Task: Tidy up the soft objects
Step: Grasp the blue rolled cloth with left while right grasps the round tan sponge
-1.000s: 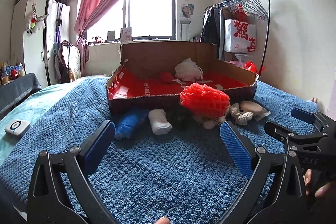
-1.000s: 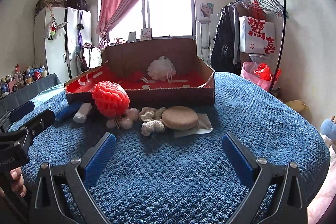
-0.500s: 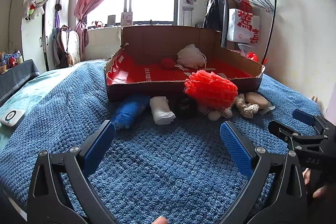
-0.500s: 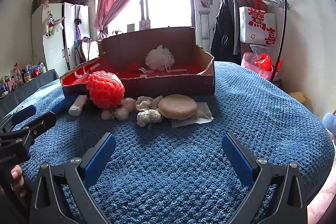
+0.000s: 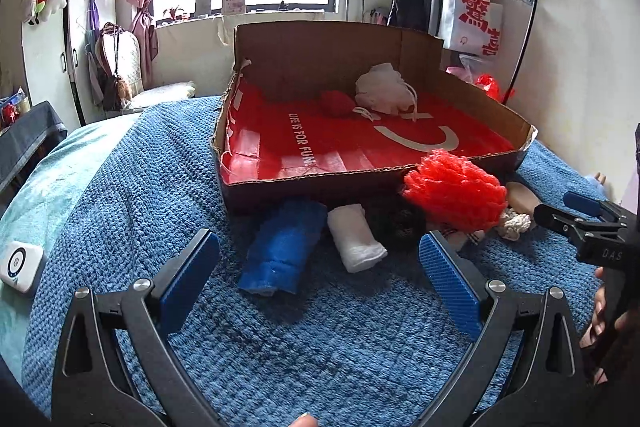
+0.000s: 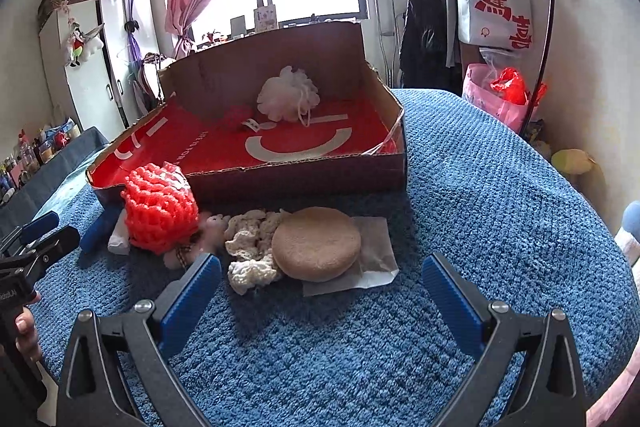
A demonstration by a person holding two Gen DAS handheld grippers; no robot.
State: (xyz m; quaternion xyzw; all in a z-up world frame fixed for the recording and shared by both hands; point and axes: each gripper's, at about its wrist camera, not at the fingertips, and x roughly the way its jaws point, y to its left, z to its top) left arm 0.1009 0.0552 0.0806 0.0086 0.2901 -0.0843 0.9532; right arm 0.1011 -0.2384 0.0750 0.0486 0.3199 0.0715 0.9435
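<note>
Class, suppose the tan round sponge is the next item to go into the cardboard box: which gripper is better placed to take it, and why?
Probably the right gripper. Its open jaws already frame the tan round sponge straight ahead. The left gripper faces the blue rolled cloth, with the sponge far to its right.

Rough knit blanket [image 5: 320, 347], cardboard box [image 5: 320, 51] w/ glossy liner

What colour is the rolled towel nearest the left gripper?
Blue rolled towel, lying beside a white roll; clearest in the left wrist view.
</note>
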